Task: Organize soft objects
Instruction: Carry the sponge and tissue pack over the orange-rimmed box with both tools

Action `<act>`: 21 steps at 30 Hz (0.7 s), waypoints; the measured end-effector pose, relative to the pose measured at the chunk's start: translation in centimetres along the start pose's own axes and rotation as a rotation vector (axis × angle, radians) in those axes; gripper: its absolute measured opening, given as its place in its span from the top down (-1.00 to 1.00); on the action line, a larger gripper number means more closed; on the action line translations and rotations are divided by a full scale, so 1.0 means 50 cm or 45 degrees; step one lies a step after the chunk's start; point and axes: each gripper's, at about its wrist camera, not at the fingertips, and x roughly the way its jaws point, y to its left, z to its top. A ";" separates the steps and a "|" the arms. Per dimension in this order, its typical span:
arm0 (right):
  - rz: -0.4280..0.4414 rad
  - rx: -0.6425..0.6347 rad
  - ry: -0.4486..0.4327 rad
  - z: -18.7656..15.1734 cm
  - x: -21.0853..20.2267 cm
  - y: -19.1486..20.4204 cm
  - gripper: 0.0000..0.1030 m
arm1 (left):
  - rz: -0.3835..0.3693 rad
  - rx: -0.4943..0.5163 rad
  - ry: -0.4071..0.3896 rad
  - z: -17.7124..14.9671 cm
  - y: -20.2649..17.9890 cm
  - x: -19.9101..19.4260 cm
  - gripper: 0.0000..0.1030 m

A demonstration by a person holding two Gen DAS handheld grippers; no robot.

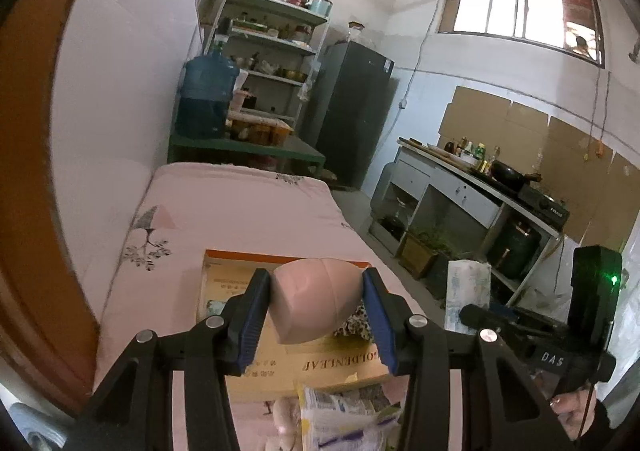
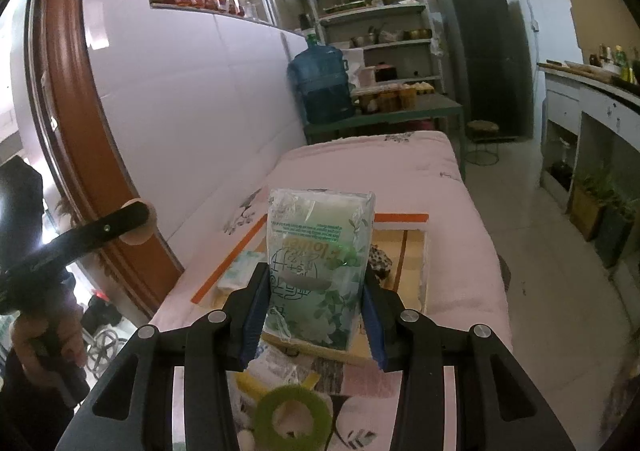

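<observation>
My left gripper (image 1: 318, 309) is shut on a pink egg-shaped sponge (image 1: 314, 299) and holds it above an open cardboard box (image 1: 344, 365) on the pink bed (image 1: 240, 207). My right gripper (image 2: 314, 311) is shut on a green-printed tissue pack (image 2: 320, 259) and holds it upright over the same box (image 2: 408, 247). The tissue pack also shows at the right in the left wrist view (image 1: 466, 289). A leopard-print soft item (image 2: 380, 261) lies in the box. A green foam ring (image 2: 294, 417) and a plastic-wrapped pack (image 1: 340, 417) lie on the bed near me.
A brown door frame (image 2: 80, 131) and a white wall are on the left. A green table with a blue water jug (image 2: 322, 83), shelves and a dark fridge (image 2: 484, 55) stand beyond the bed. A kitchen counter (image 1: 480, 187) and floor planters (image 2: 600, 207) are on the right.
</observation>
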 end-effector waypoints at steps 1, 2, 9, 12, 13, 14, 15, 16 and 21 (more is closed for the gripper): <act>0.004 0.003 0.005 0.003 0.008 -0.003 0.14 | -0.003 -0.007 0.006 0.001 0.003 0.008 0.08; 0.007 0.007 0.008 0.006 0.014 -0.005 0.14 | -0.009 -0.016 0.017 0.003 0.006 0.020 0.08; 0.066 0.025 0.063 0.020 0.078 -0.013 0.14 | -0.032 -0.050 0.099 0.002 0.020 0.100 0.08; 0.086 0.019 0.102 0.017 0.113 -0.010 0.14 | -0.030 -0.059 0.133 -0.008 0.026 0.127 0.08; 0.095 0.022 0.119 0.014 0.126 -0.010 0.14 | -0.030 -0.062 0.146 -0.011 0.028 0.137 0.08; 0.101 0.024 0.129 0.012 0.135 -0.010 0.14 | -0.030 -0.066 0.165 -0.015 0.033 0.150 0.08; 0.107 0.026 0.144 0.009 0.147 -0.010 0.14 | -0.030 -0.068 0.176 -0.018 0.034 0.156 0.08; 0.110 0.027 0.158 0.006 0.158 -0.009 0.14 | -0.032 -0.072 0.190 -0.022 0.038 0.165 0.08; 0.093 0.002 0.238 -0.016 0.211 -0.006 0.14 | -0.035 -0.076 0.276 -0.043 0.048 0.214 0.08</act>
